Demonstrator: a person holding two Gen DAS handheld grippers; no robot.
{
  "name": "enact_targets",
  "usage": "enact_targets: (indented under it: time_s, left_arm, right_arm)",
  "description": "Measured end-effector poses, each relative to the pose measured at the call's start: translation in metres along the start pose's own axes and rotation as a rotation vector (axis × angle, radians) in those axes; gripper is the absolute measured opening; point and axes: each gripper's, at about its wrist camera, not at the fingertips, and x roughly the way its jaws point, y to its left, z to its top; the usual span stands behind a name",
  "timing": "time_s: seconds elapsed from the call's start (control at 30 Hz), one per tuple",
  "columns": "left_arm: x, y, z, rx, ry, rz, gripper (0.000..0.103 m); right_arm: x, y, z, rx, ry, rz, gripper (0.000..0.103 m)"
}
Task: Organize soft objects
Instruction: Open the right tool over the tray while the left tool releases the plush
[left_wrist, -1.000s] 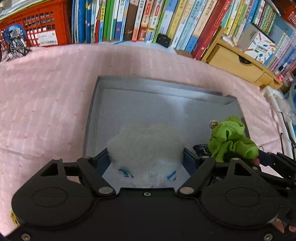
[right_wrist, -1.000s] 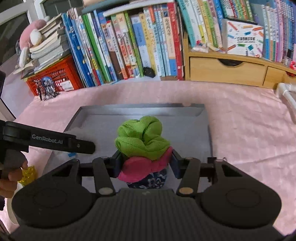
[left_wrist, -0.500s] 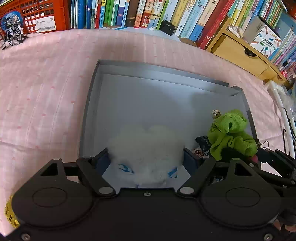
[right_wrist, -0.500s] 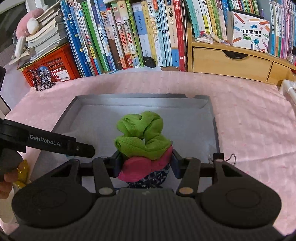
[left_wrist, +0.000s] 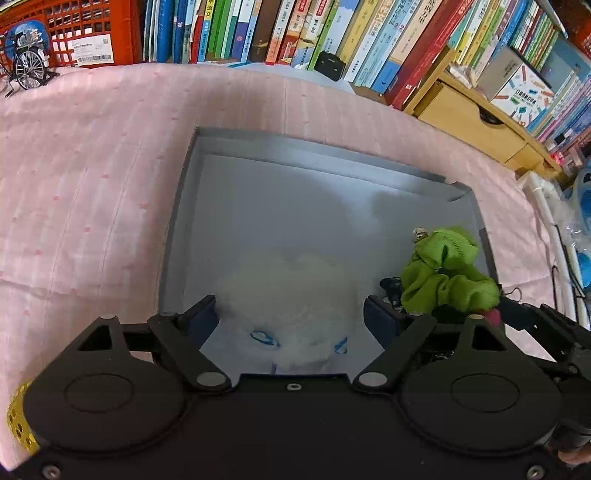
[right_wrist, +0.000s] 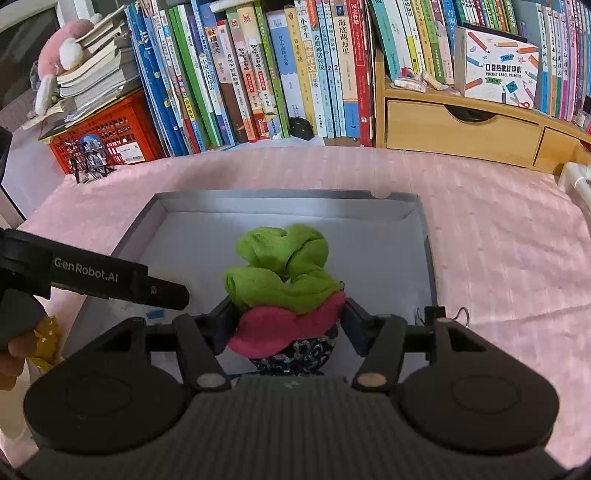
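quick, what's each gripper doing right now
Left gripper: closed on the white fluffy toy.
Right gripper: closed on the bundle of green, pink and patterned cloth.

The left gripper (left_wrist: 290, 317) is glossy black with blue pads (left_wrist: 201, 317); white lettering marks its side. The right gripper (right_wrist: 288, 325) is ribbed grey.

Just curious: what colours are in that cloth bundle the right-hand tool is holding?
Green on top, pink below, dark floral print underneath; the bundle shows best in the right wrist view.
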Motion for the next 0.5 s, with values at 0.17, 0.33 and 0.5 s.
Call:
enact_targets:
  time_s: [0.17,0.33,0.5]
  left_arm:
    - [-0.012,-0.001,-0.005,0.023,-0.034,0.004,0.086]
    - [-0.024,-0.002,-0.010,0.044,-0.069,-0.003,0.086]
    - [-0.039,-0.002,-0.019,0.060,-0.101,-0.025,0.086]
  right_arm:
    - [-0.007,0.002,0.000,-0.008,-0.017,0.003,0.079]
    - [-0.017,0.003,-0.001,-0.008,-0.039,0.009,0.082]
    - [-0.028,0.003,-0.003,-0.009,-0.061,0.021,0.082]
